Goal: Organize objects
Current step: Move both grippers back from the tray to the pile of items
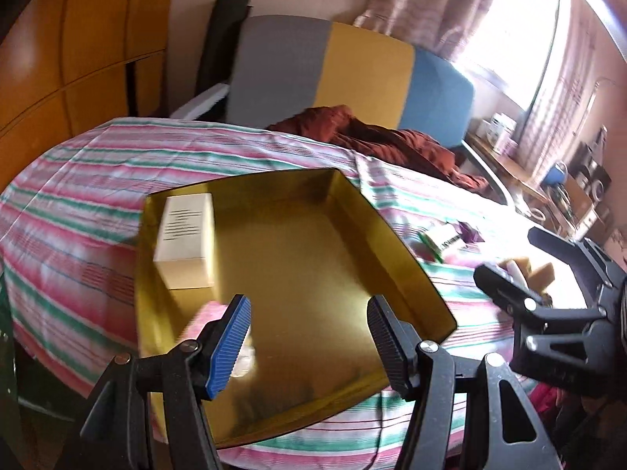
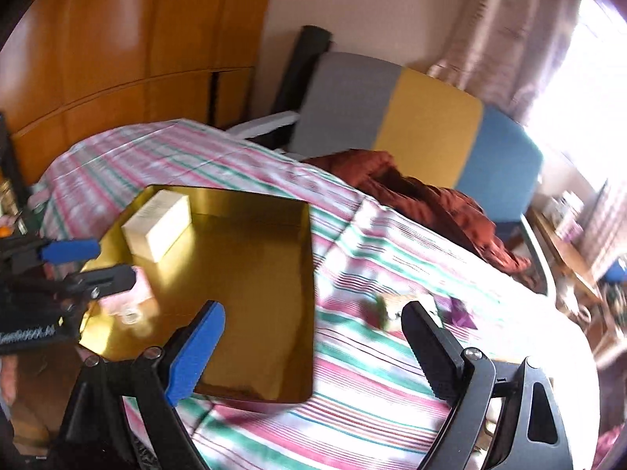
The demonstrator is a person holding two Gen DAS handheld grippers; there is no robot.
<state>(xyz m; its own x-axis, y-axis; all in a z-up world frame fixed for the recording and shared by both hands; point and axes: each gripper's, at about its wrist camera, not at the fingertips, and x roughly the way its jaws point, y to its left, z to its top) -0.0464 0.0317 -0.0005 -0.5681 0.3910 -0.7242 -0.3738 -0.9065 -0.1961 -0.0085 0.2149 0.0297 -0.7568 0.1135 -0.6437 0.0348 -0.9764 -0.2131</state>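
- Your left gripper (image 1: pixel 309 337) hangs over the near part of the gold tray (image 1: pixel 392 235), its fingers (image 1: pixel 231 344) spread wide with nothing between them.
- Just beyond its blue-padded finger, a pink item (image 1: pixel 203 319) and a small clear piece (image 1: pixel 243 358) lie on the tray floor; motion blur hides what they are.
- A white box (image 1: pixel 186 235) with printed lines sits in the tray's far left corner, well apart from your fingers.
- Your right gripper (image 2: pixel 313 348) is held above the tray's right edge and the striped bedspread (image 2: pixel 372 391), fingers (image 2: pixel 196 356) likewise wide and empty.
- Past its black finger, a small green-and-white box (image 2: pixel 386 309) and a purple item (image 2: pixel 462 313) rest on the bedspread to the right of the tray, near each other.
- In the left wrist view, some small tan and white pieces (image 1: pixel 529 270) lie behind your right gripper, too washed out to name.
- Farther back, a rust-brown cloth (image 1: pixel 372 133) is bunched against a grey, yellow and blue headboard (image 1: pixel 364 74).
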